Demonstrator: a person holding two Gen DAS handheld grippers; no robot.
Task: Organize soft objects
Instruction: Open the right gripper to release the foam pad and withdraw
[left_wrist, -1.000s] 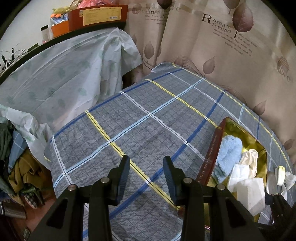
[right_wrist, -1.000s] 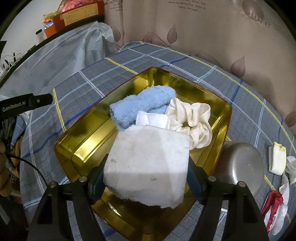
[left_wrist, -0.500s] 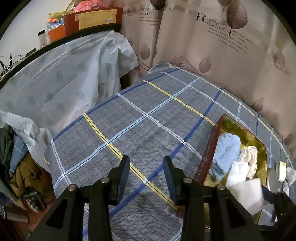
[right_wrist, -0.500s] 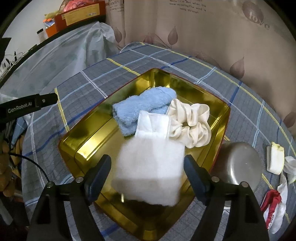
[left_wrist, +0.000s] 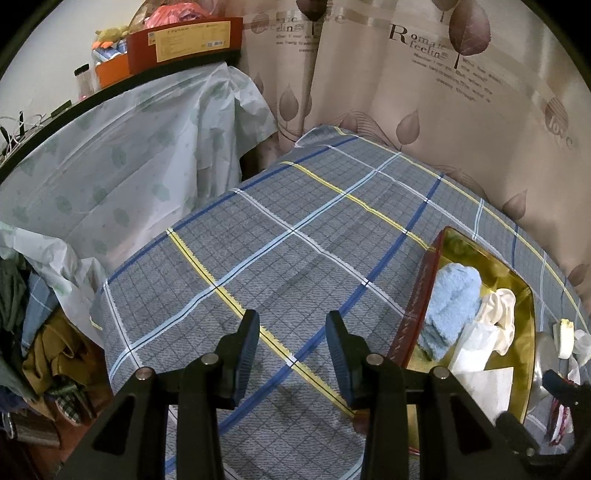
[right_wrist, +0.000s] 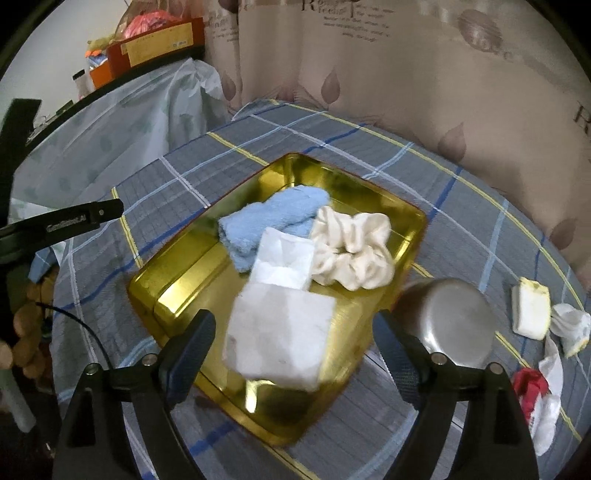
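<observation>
A gold tin tray sits on the checked tablecloth. In it lie a blue towel, a cream scrunchie, a folded white tissue pack and a white sponge block. My right gripper is open, its fingers apart on either side of the sponge block and clear of it. My left gripper is open and empty over bare cloth, left of the tray. The towel and the scrunchie also show in the left wrist view.
An upturned steel bowl stands right of the tray. A yellow-white sponge, crumpled white paper and a red wrapper lie at the far right. A plastic-covered shelf stands left, and a leaf-patterned curtain hangs behind.
My right gripper opened and let go of the white sponge block, which now lies in the tray. The right gripper has drawn back. The left gripper has hardly moved.
</observation>
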